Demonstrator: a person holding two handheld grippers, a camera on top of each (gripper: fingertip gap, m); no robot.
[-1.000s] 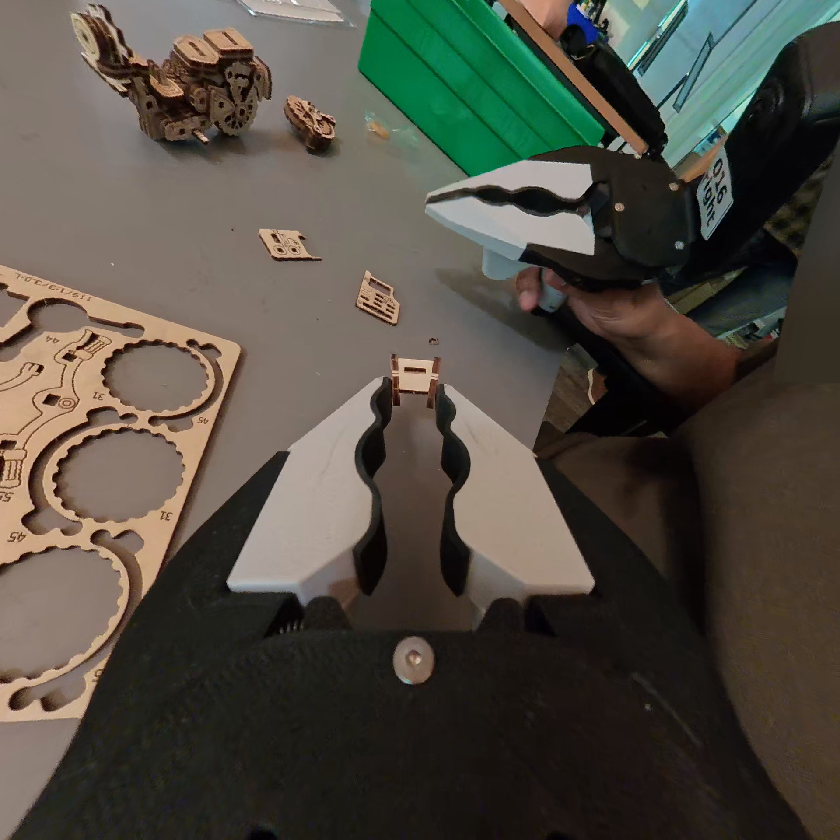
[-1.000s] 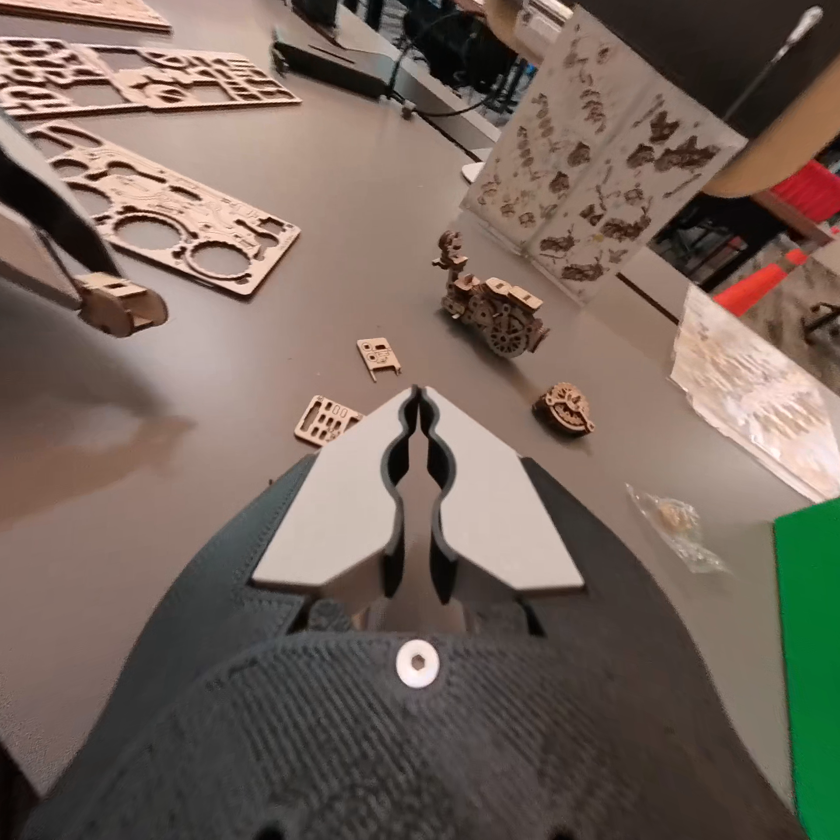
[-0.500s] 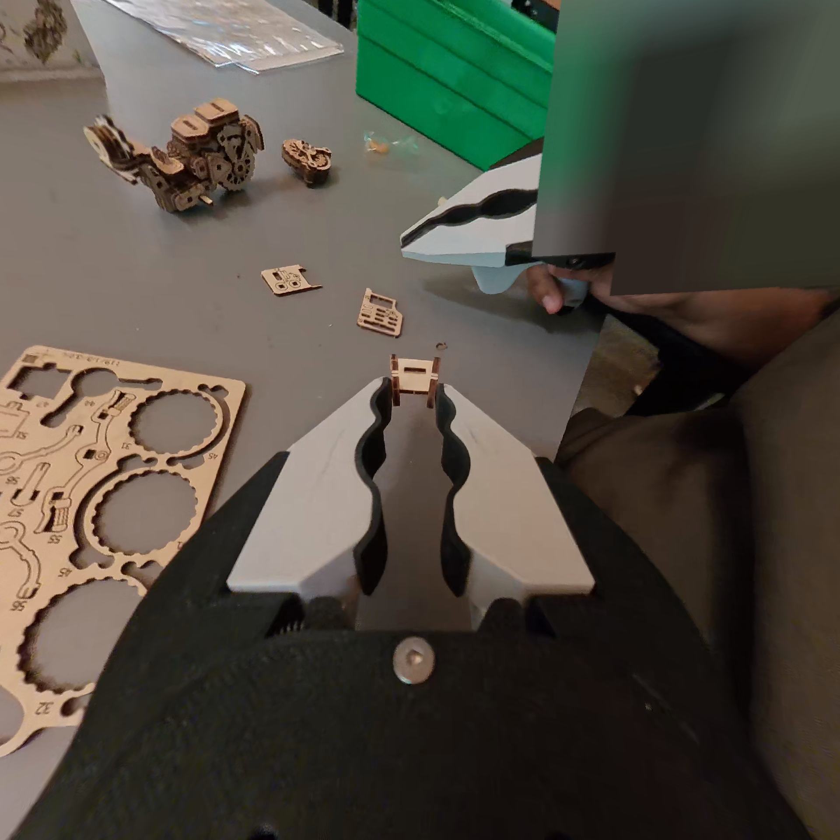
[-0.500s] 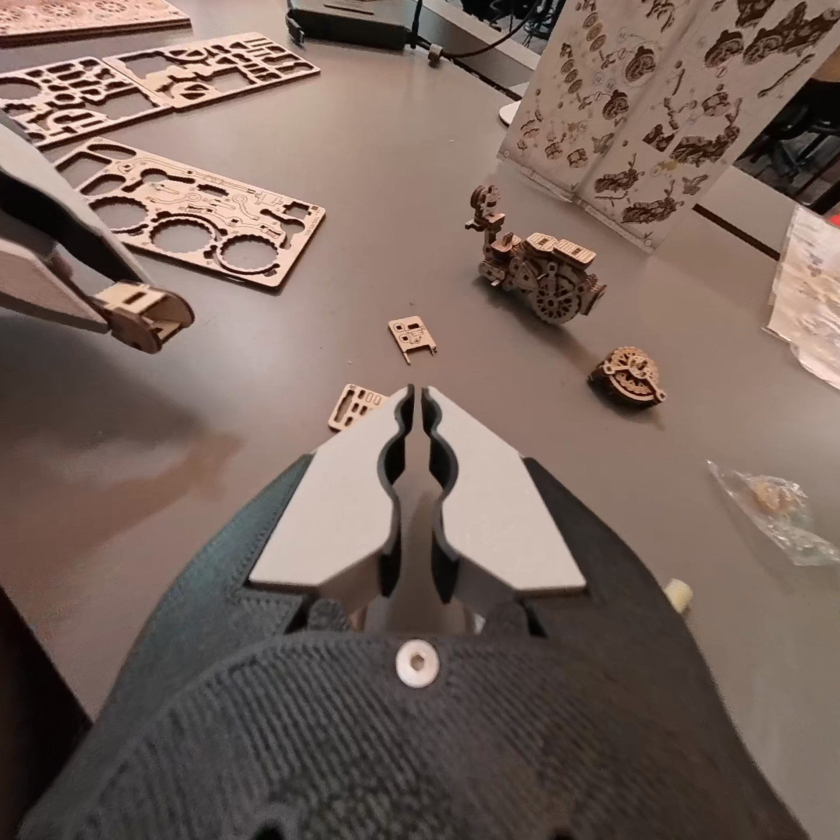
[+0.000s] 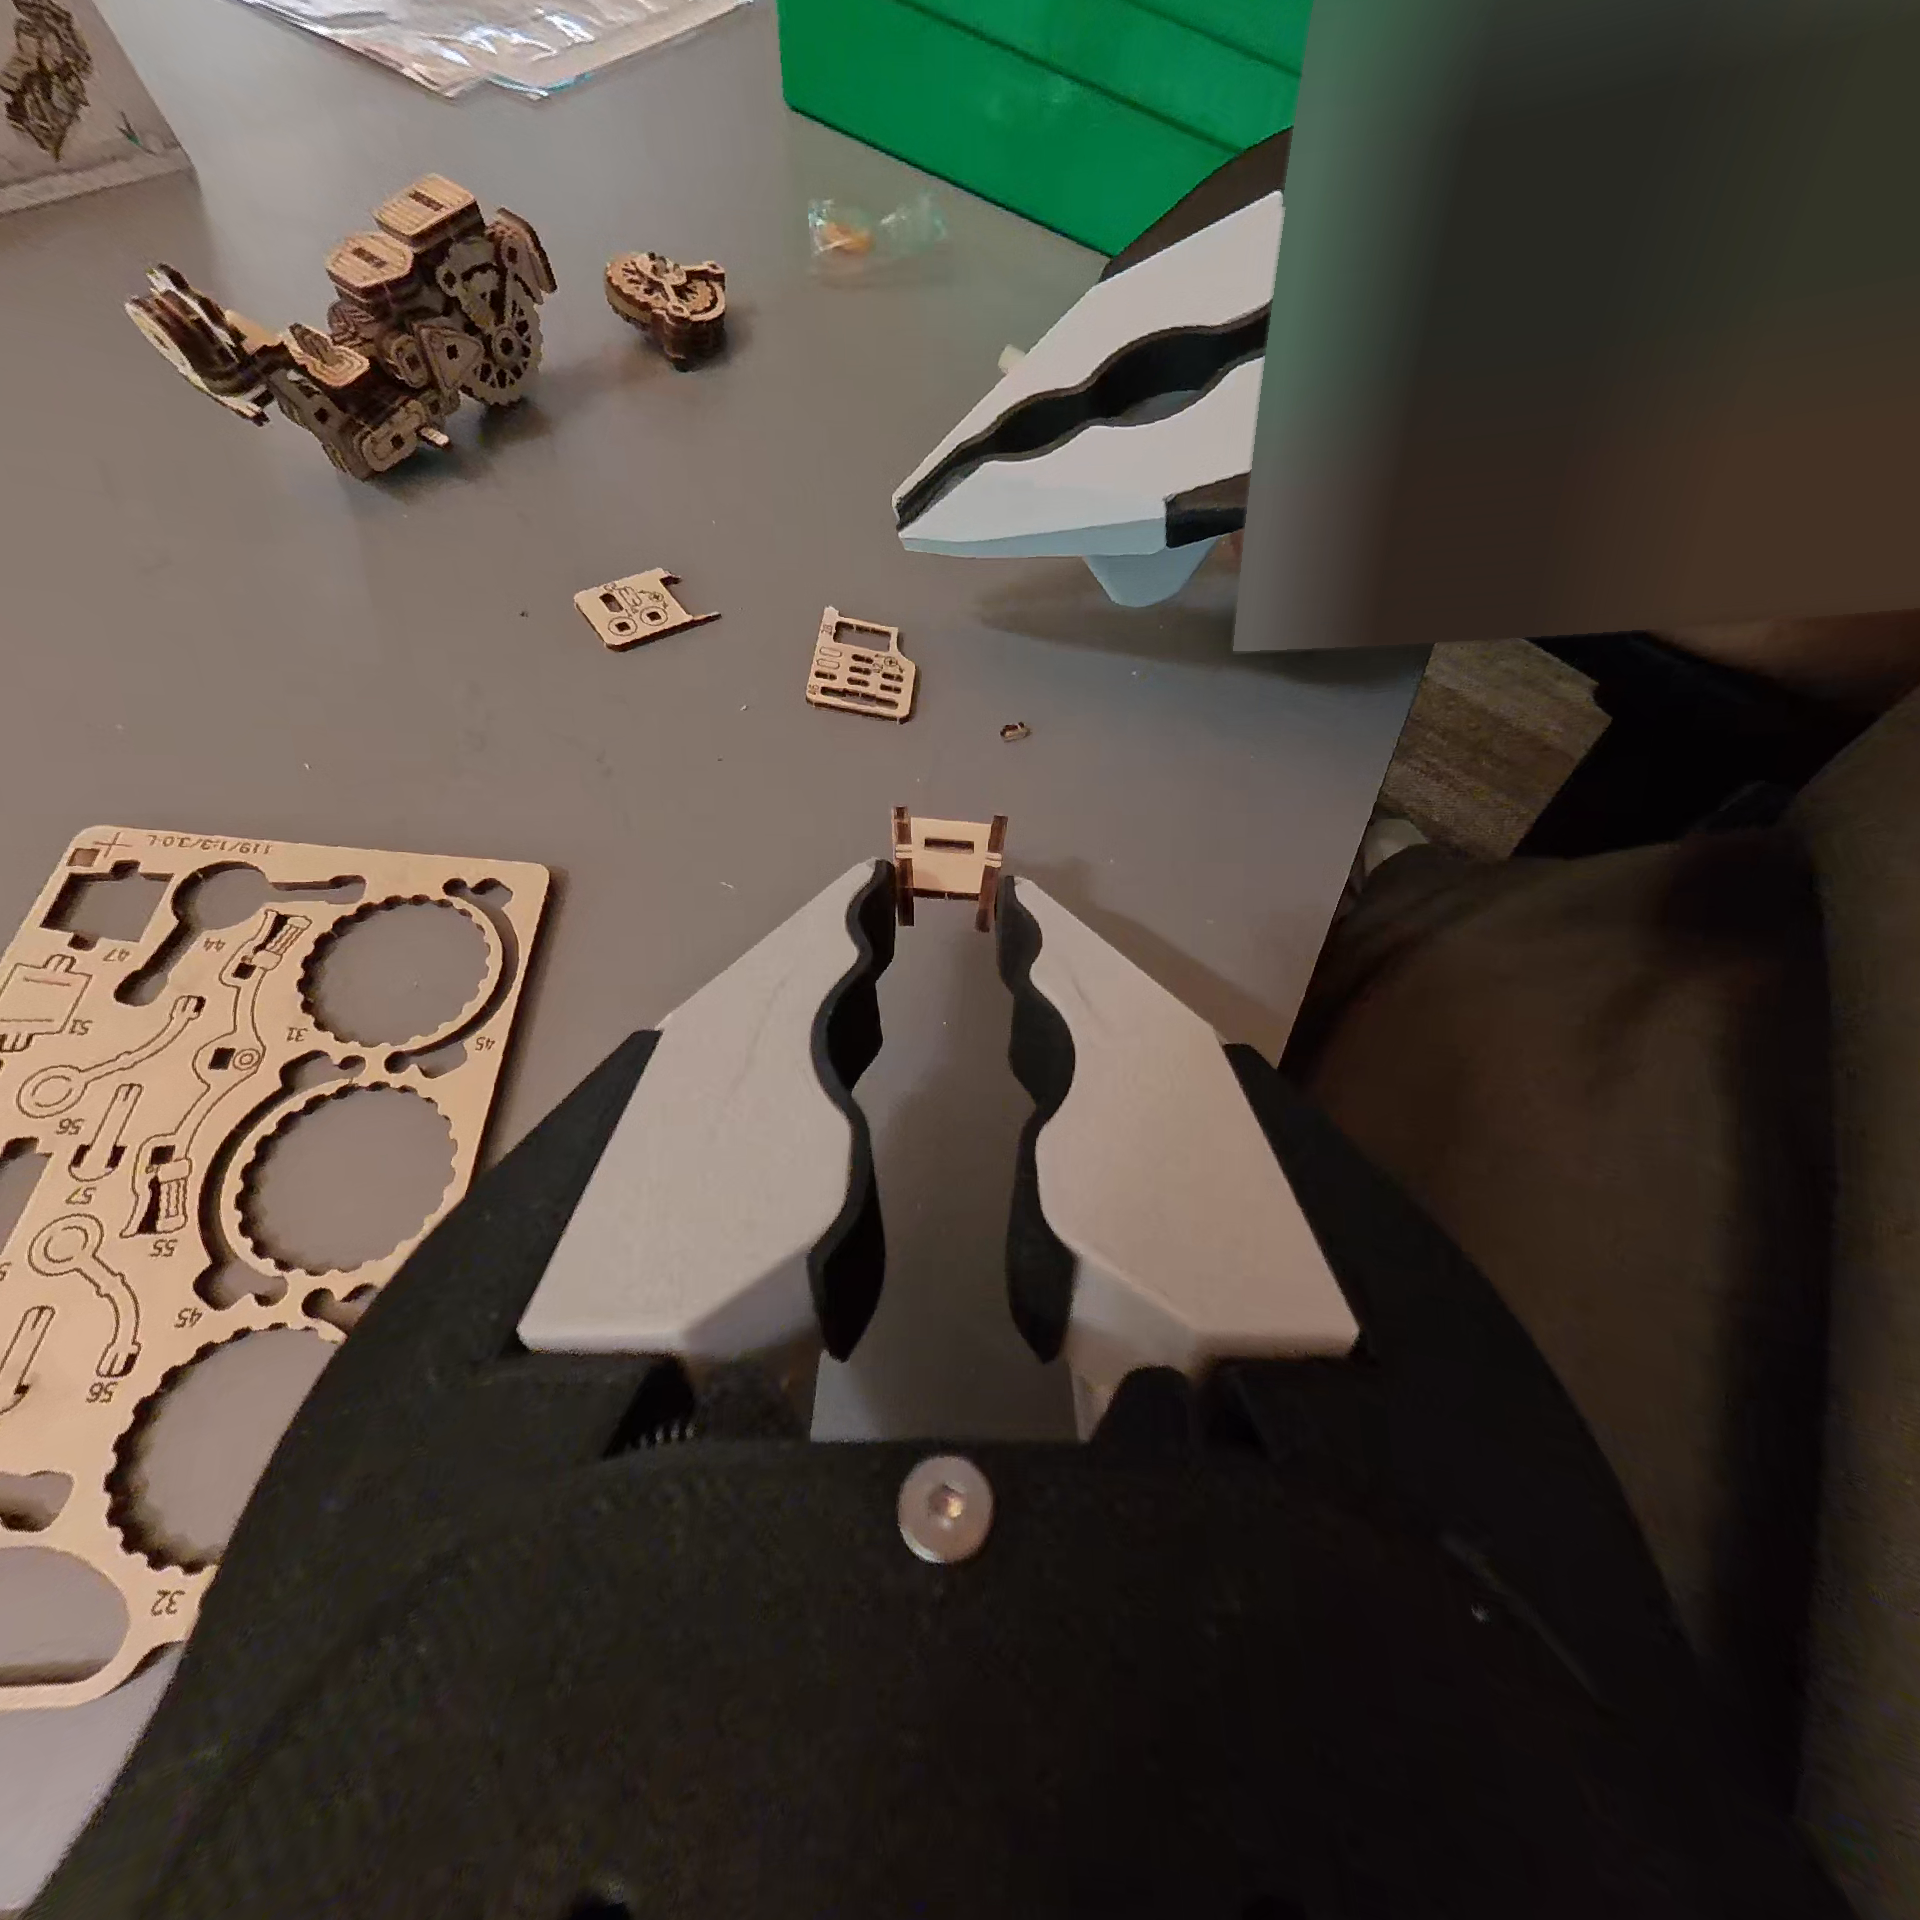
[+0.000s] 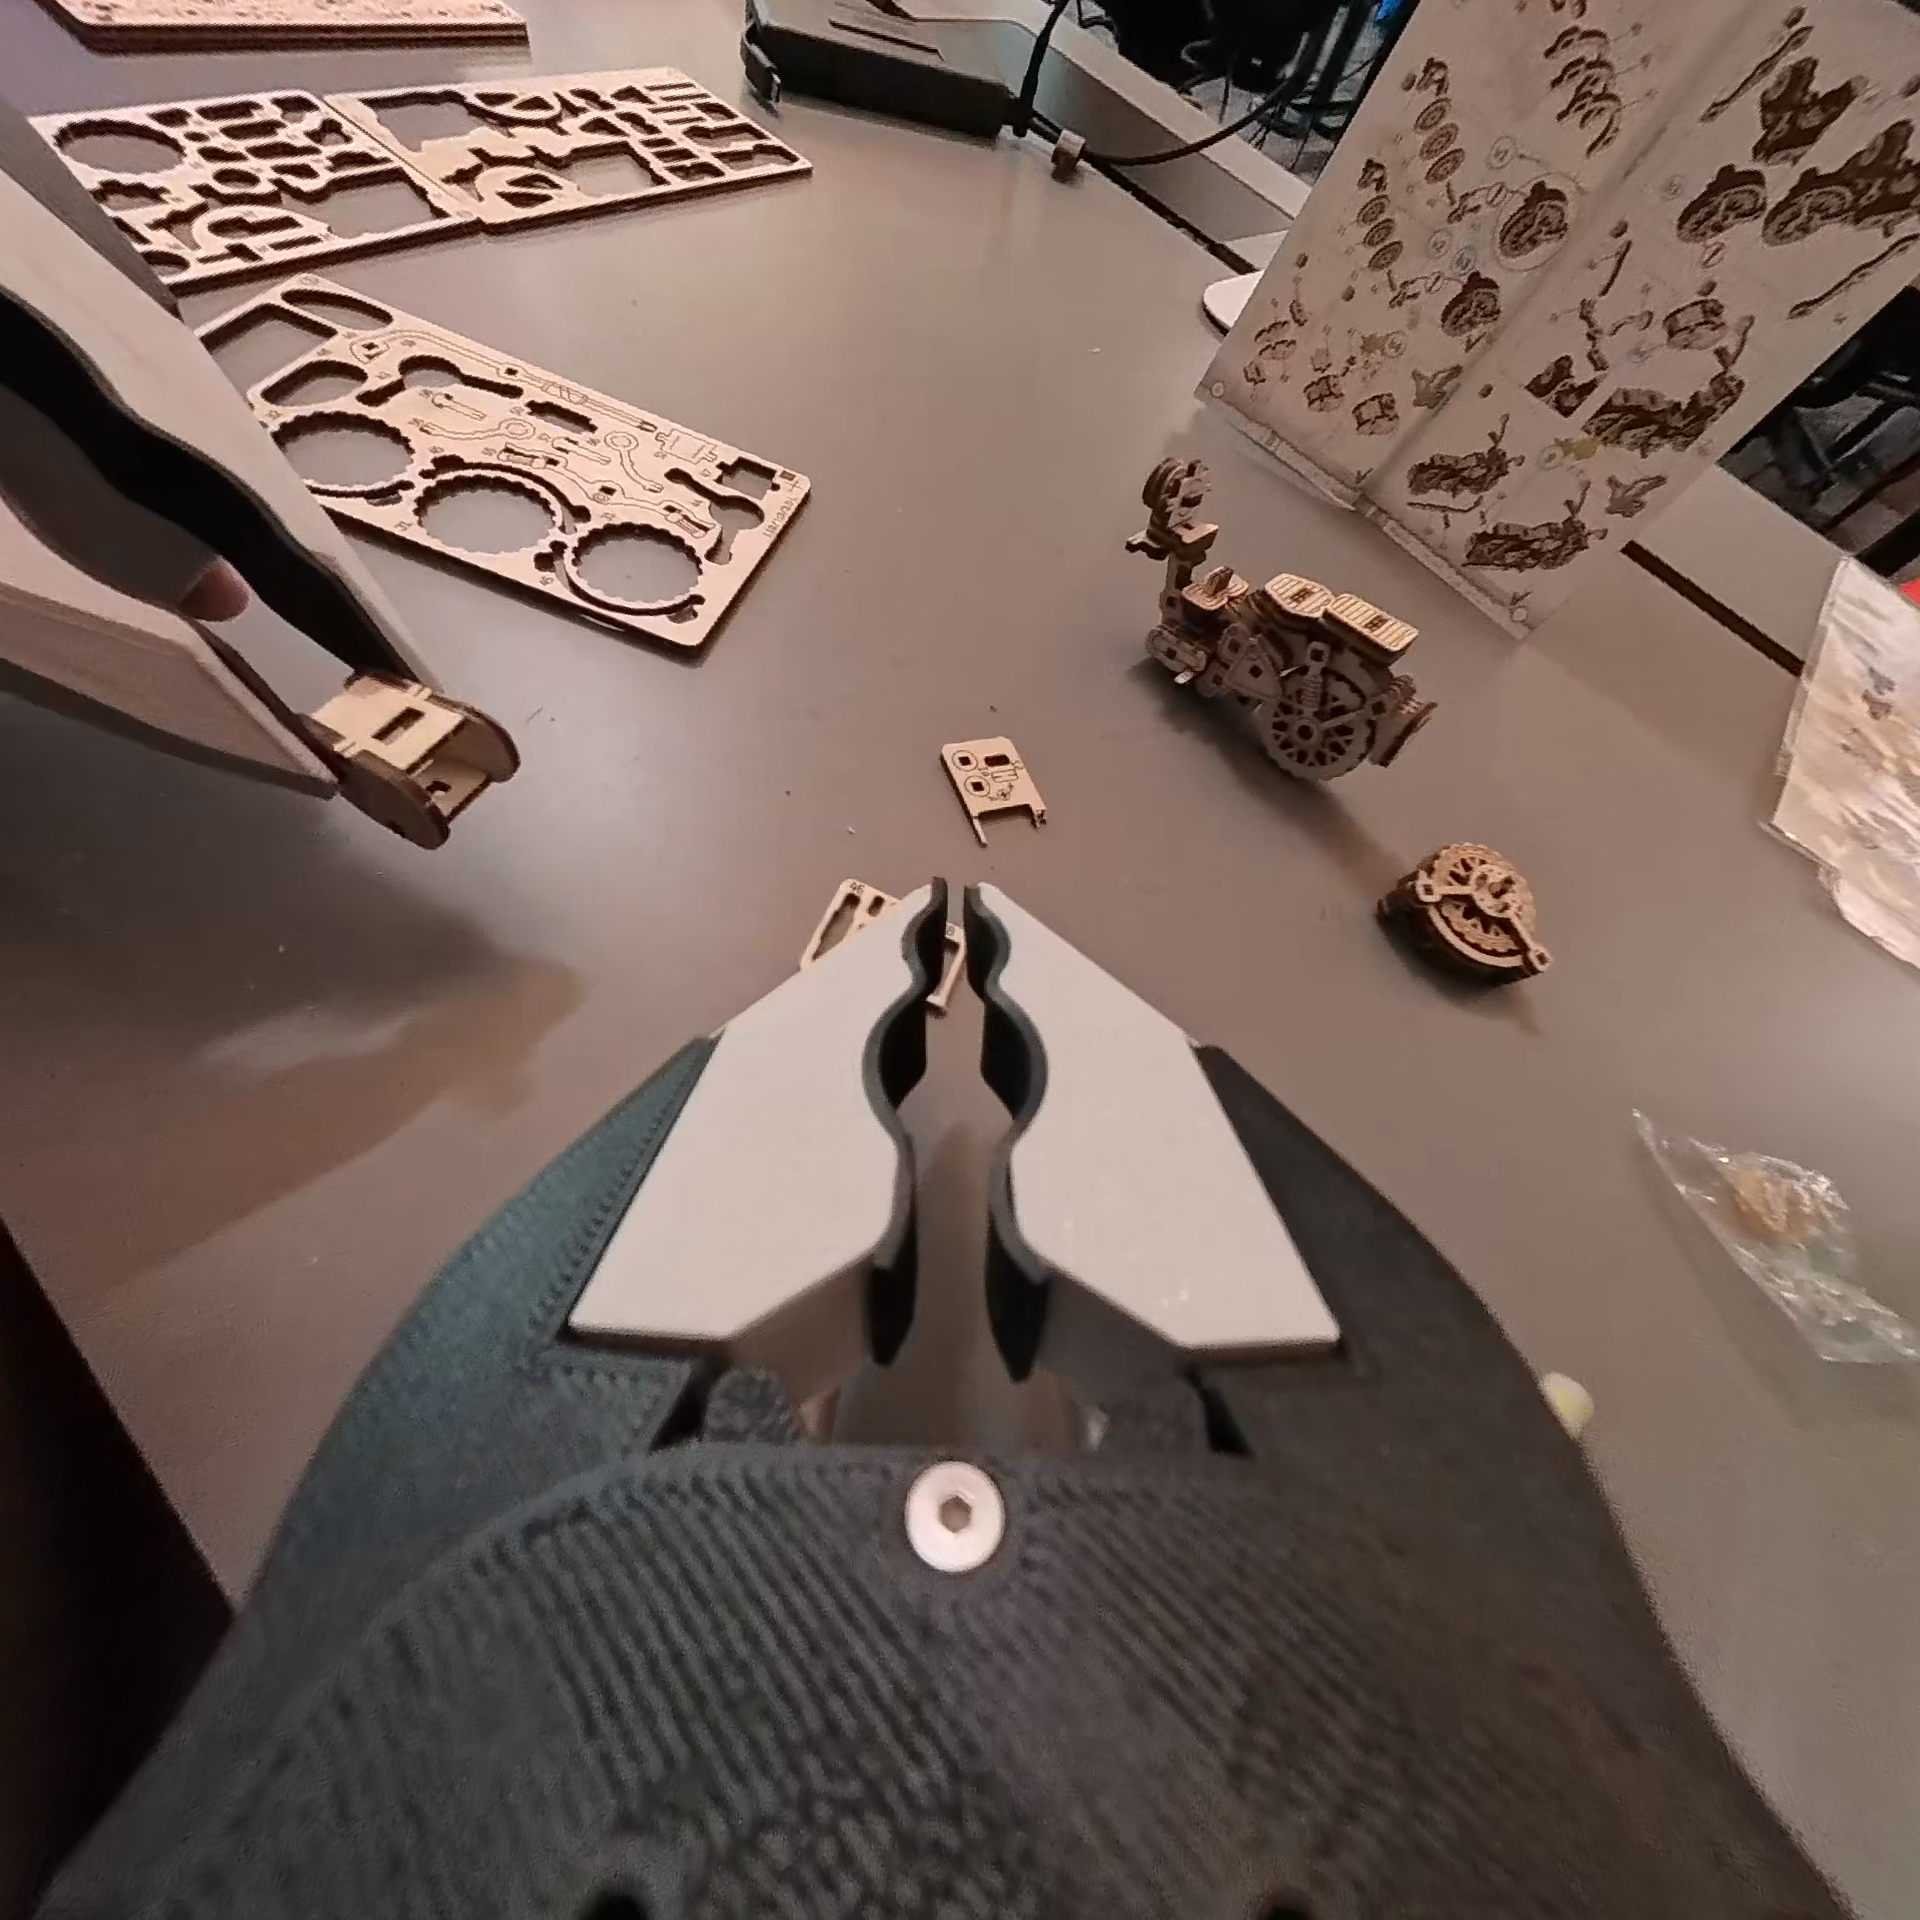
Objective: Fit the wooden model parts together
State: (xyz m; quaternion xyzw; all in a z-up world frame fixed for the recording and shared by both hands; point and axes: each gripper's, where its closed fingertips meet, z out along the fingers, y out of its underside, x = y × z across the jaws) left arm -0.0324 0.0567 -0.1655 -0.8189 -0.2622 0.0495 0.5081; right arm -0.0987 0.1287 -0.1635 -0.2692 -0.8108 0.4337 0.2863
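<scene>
Left wrist view — the left claw [image 5: 948,902] was seen pinching a small wooden box part [image 5: 948,858] at its tips, held above the grey counter [image 5: 312,675].

Right wrist view — the right claw [image 6: 951,902] was nearly pressed together, empty, over a flat slotted piece [image 6: 844,914]; the half-built model [image 6: 1283,665] stood beyond.
</scene>
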